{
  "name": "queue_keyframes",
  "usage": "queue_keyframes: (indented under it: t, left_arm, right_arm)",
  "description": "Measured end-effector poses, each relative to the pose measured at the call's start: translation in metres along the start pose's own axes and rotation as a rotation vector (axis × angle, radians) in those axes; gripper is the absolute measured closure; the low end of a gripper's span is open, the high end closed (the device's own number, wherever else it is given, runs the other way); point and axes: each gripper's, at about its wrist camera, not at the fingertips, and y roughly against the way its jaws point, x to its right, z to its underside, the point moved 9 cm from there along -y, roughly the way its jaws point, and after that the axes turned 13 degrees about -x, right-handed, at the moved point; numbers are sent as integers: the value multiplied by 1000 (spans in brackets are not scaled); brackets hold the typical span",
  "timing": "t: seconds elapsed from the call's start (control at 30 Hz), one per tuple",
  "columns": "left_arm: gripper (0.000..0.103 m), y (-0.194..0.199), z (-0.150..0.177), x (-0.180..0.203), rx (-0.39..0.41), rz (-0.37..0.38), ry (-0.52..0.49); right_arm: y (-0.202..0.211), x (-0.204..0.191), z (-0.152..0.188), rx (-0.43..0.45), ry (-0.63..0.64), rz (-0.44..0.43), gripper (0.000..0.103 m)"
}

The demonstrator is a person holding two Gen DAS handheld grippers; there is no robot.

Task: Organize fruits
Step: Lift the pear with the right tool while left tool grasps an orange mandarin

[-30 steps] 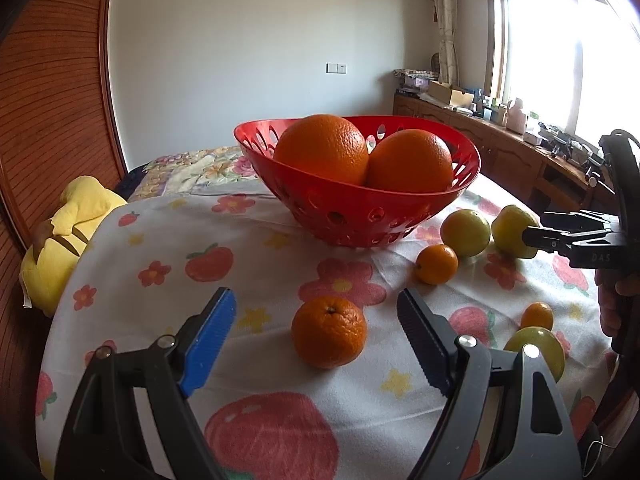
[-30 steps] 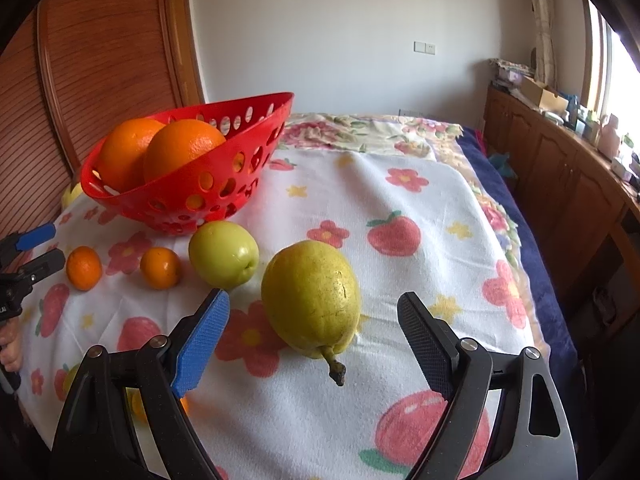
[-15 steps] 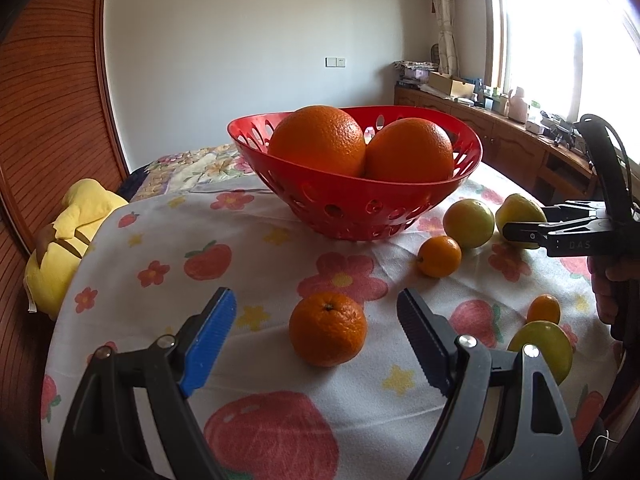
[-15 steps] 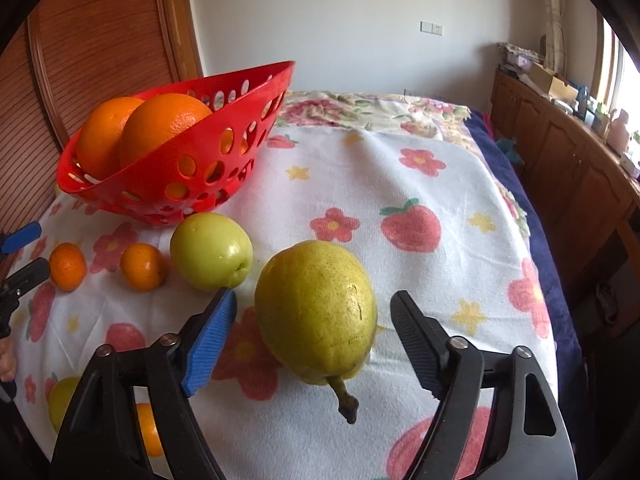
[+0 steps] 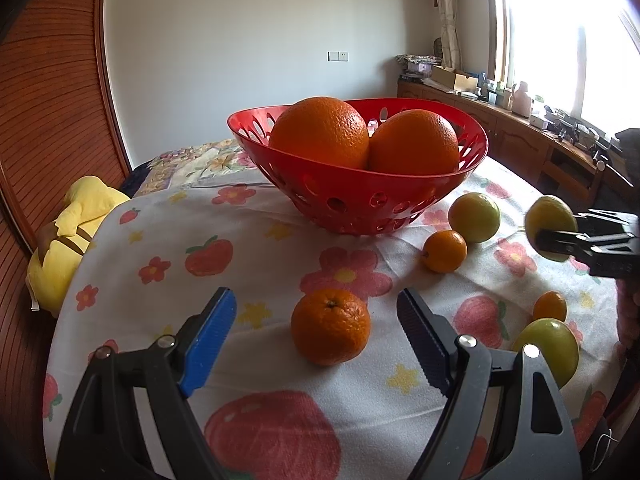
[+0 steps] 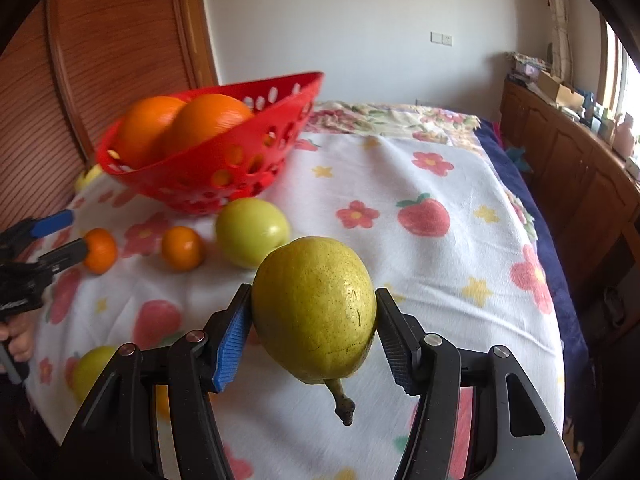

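A yellow-green pear sits between the fingers of my right gripper, whose jaws are closing; both pads press its sides, stem pointing toward the camera. In the left wrist view the pear shows at the right, clamped in that gripper. My left gripper stands open low over the cloth, a mandarin lying between its fingers untouched. The red basket behind holds two big oranges.
Loose on the flowered cloth lie a green apple, a small mandarin, another small mandarin and a second green apple. A yellow plush toy lies off the left edge. Wooden cabinets run along the right.
My right gripper slid forward around the pear and its jaws narrowed until the pads met the fruit. My left gripper stayed open around the mandarin.
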Motion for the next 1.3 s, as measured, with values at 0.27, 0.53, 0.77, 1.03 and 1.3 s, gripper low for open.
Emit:
queue_keyframes:
  t: [0.27, 0.53, 0.77, 1.03, 1.3]
  left_arm:
    - [20, -4, 1, 2, -16, -18, -12]
    - [20, -12, 3, 1, -53, -25, -13]
    - [22, -19, 6, 0, -82, -16, -13]
    - [41, -19, 6, 3, -85, 1, -27]
    - [40, -28, 11, 4, -135, -6, -31]
  right_arm:
    - [9, -8, 20, 27, -7, -15, 41]
    - [4, -3, 23, 35, -25, -14, 41]
    - [5, -4, 25, 43, -18, -7, 41]
    - [4, -4, 26, 30, -18, -9, 41]
    - [2, -5, 26, 24, -19, -10, 41]
